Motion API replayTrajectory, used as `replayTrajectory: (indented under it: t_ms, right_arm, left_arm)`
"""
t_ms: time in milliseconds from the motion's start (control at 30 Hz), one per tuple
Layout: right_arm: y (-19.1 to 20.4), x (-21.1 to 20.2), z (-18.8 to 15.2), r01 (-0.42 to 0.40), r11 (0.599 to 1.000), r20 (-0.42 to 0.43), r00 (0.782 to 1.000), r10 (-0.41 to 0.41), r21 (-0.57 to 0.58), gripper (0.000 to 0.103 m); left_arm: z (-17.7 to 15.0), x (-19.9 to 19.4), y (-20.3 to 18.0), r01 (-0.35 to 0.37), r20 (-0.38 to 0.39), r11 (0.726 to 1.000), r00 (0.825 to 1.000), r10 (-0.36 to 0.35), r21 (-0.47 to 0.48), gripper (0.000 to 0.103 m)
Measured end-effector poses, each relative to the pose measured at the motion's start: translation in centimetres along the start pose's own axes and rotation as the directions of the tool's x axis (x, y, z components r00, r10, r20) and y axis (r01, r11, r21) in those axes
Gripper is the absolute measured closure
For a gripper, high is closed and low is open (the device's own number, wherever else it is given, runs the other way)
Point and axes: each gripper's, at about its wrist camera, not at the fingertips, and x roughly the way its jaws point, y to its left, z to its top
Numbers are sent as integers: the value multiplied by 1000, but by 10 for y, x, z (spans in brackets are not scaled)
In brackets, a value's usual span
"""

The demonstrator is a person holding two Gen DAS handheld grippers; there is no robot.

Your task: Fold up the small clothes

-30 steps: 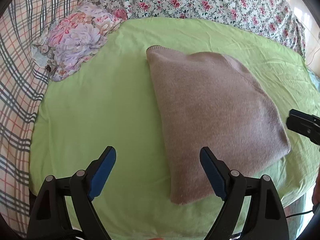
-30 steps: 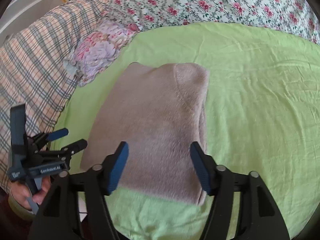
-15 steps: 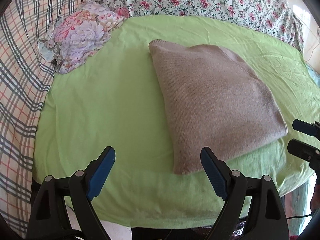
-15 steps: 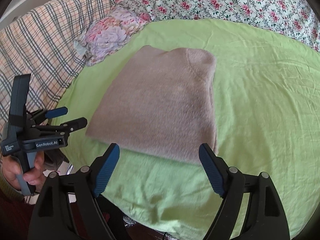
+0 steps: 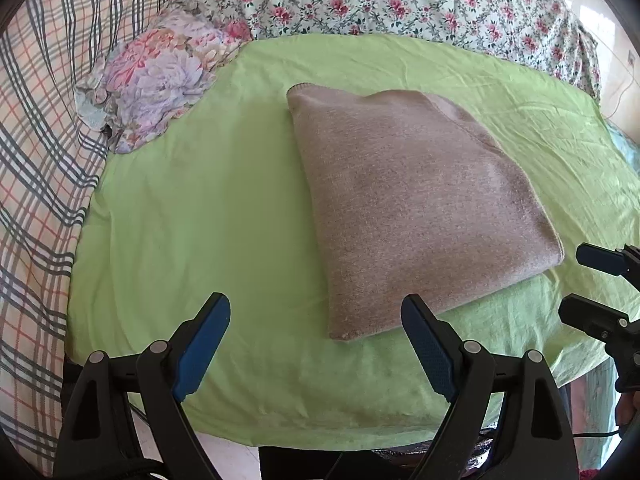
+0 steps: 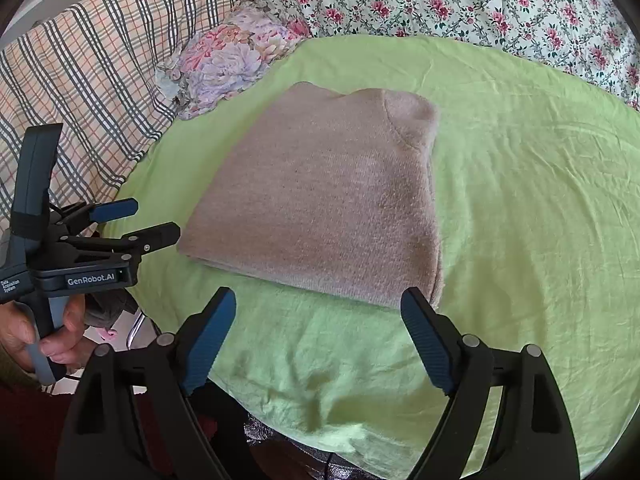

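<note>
Sweater: a beige knitted sweater (image 5: 416, 208) lies folded into a flat, roughly square packet on the green sheet (image 5: 200, 208), about the middle of it; layered edges show along its near side in the right wrist view (image 6: 320, 208).
Left tongs: the left tongs (image 5: 316, 344) are released, blue pads spread wide, holding nothing; they hang over the near edge of the sheet, just short of the sweater's near corner. In the right wrist view (image 6: 136, 224) they sit just beside the sweater's left edge, apart from it.
Right tongs: the right tongs (image 6: 318, 340) are likewise released and empty, near the sweater's front edge without touching it. They show at the right border of the left wrist view (image 5: 576, 284).
Hand: 1 hand (image 6: 44, 332) grips the left handle.
Surroundings: a floral bundle (image 5: 156, 80) rests at the sheet's far left corner, possibly a pillow; a plaid cover (image 5: 36, 140) lies left, a rose-print cover (image 5: 400, 0) behind.
</note>
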Motion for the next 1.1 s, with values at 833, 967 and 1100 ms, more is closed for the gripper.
replayTrajectory:
  t_ms: [833,967,1100]
  right_arm:
    - [1,20,19,-12,1000,-20,1000,12,-9,17]
    - [2,22,25,-14,1000,-17,1000,14,-19,17]
    - [0,25,31,-15,1000,-12,1000,15,-20,17]
  left_arm:
    - [15,14,8,11,-8,1000,1000,-11,-8,15]
    - [19,13,6,17,3,1000,1000,-17,-10,15]
    - [23,14,7,18,5,1000,1000,-18,-16,15]
